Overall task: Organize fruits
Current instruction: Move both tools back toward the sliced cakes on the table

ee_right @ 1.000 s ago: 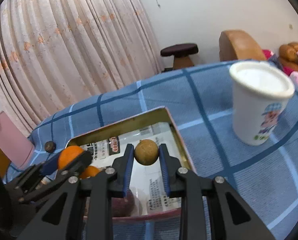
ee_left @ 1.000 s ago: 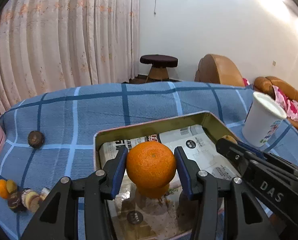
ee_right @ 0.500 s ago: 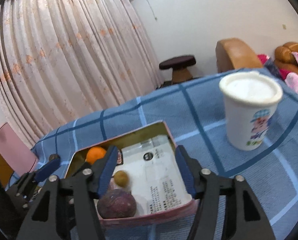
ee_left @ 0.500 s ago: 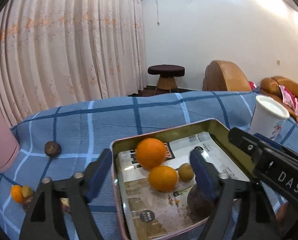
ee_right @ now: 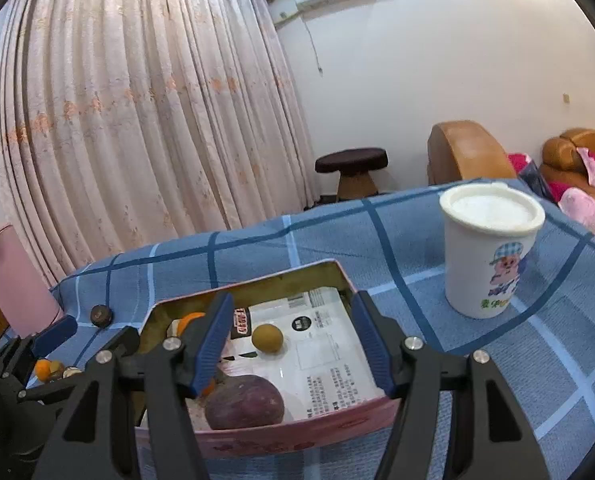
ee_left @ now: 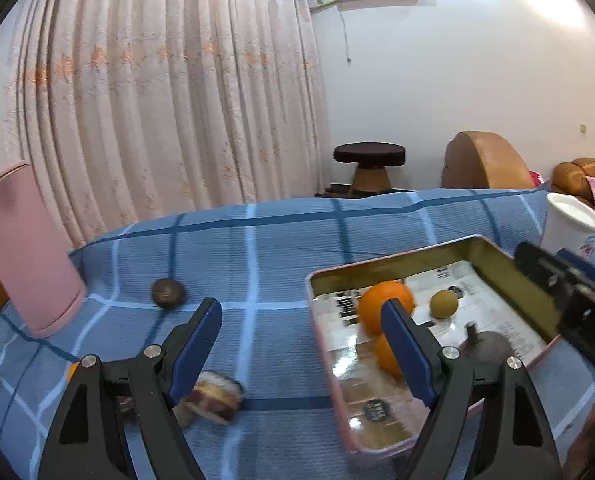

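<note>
A metal tray [ee_left: 393,265] lined with printed paper lies on the blue checked cloth. In it are two oranges [ee_left: 381,304], a small tan fruit [ee_left: 443,304] and a dark purple fruit [ee_left: 489,346]. My left gripper [ee_left: 300,316] is open and empty, held over the cloth at the tray's left edge. My right gripper [ee_right: 292,310] is also open and empty, above the tray's [ee_right: 339,271] near end, with the tan fruit [ee_right: 267,338] and purple fruit [ee_right: 244,402] lying below it. A dark brown fruit [ee_left: 168,293] and blurred cut fruit pieces [ee_left: 213,394] lie on the cloth to the left.
A white lidded cup [ee_right: 489,256] stands on the cloth right of the tray. A pink container [ee_left: 25,248] stands at the far left, with a cable beside it. Several small fruits [ee_right: 51,368] sit near the left gripper's body. Curtain, stool and sofa lie beyond the table.
Both grippers opened and let go: the orange and the small tan fruit now lie in the tray. Both drew back, and the left one swung towards the left.
</note>
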### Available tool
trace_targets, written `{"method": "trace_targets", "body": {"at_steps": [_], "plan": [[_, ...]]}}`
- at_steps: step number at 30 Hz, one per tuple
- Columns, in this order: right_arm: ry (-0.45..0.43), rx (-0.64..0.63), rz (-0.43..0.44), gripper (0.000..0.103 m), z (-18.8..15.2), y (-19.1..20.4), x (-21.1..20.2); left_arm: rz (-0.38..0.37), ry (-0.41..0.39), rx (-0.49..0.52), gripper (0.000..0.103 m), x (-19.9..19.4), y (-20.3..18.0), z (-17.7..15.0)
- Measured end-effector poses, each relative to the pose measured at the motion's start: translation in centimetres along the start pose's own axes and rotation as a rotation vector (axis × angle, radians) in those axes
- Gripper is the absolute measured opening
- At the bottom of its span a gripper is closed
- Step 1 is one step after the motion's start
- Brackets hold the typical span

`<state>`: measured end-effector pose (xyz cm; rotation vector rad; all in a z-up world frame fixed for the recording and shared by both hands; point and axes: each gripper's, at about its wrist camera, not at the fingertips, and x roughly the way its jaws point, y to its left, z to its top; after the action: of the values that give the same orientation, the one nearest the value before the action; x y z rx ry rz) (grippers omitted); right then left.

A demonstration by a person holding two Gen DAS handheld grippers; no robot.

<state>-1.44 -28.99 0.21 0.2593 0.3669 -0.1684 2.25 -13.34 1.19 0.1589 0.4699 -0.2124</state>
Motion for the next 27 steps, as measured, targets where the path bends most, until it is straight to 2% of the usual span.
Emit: {"method": "trace_targets", "body": {"at_steps": [13, 27], "plan": [[-0.009, -0.007, -0.009, 0.065, -1.4, 2.4, -1.7, 0.002, 0.024, -0.044, 0.083, -1.0, 3.4, -1.5], [0.031, -0.056, 0.063, 0.065, -3.2, 7.2, -2.5, 0.009, 0.062, -0.091, 0.083, -1.7, 7.5, -2.8]]}}
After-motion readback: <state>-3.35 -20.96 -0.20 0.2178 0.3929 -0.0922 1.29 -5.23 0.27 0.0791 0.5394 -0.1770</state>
